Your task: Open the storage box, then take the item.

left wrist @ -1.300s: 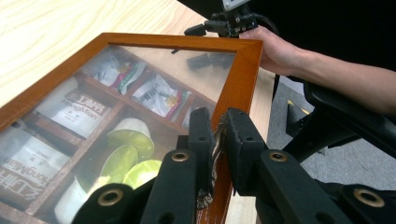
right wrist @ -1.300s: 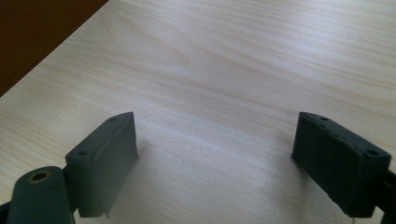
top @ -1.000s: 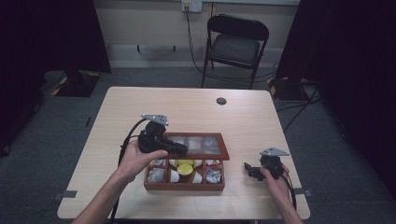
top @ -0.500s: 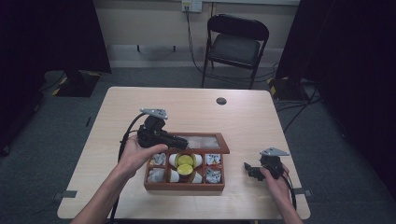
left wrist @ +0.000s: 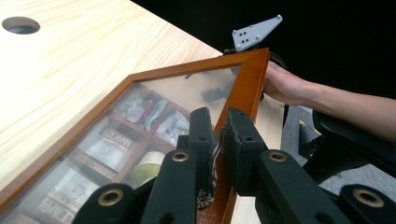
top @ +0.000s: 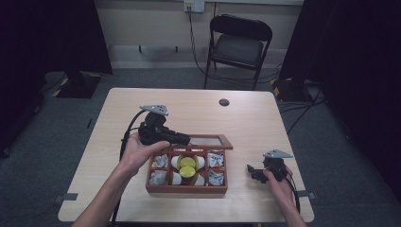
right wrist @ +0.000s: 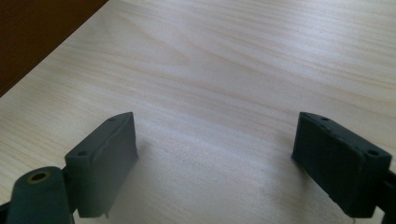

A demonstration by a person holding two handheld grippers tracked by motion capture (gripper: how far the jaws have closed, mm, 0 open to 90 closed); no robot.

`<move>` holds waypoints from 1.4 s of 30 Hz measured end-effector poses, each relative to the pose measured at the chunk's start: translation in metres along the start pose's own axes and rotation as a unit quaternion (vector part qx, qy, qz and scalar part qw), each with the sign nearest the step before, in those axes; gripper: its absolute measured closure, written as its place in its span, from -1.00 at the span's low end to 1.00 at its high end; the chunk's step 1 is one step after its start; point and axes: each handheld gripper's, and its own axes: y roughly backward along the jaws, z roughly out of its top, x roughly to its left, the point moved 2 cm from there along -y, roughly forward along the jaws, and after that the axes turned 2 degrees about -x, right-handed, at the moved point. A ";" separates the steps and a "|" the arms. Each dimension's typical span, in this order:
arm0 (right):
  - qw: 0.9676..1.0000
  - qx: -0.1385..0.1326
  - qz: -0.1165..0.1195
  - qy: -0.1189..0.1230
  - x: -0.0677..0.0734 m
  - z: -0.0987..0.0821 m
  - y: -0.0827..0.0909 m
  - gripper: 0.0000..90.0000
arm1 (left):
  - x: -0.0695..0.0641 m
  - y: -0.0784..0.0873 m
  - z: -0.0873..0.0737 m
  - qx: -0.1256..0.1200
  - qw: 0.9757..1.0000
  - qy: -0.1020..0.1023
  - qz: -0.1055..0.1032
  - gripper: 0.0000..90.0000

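A brown wooden box (top: 187,189) with several compartments sits near the table's front edge, holding small packets and white cups with yellow tops (top: 187,162). Its glass lid (top: 210,140) stands tilted up at the back. My left gripper (top: 186,139) is shut on the lid's wooden frame. In the left gripper view the black jaws (left wrist: 218,119) pinch the frame rail (left wrist: 247,79), and packets show through the glass (left wrist: 140,112). My right gripper (top: 251,171) rests on the table to the right of the box, and its jaws (right wrist: 215,149) stand wide open over bare wood.
A round cable hole (top: 224,102) lies in the light wooden table (top: 246,118) behind the box. A black folding chair (top: 239,47) stands beyond the far edge. A black cable (top: 127,135) trails from the left gripper toward the person.
The left gripper has swung the glass lid further up, so it looks thinner from above and more compartments show. The right gripper has stayed in place.
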 end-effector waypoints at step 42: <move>0.996 -0.054 0.074 -0.004 0.025 0.017 0.030 -0.67 | 0.004 0.004 0.016 -0.010 0.999 -0.026 0.022 0.83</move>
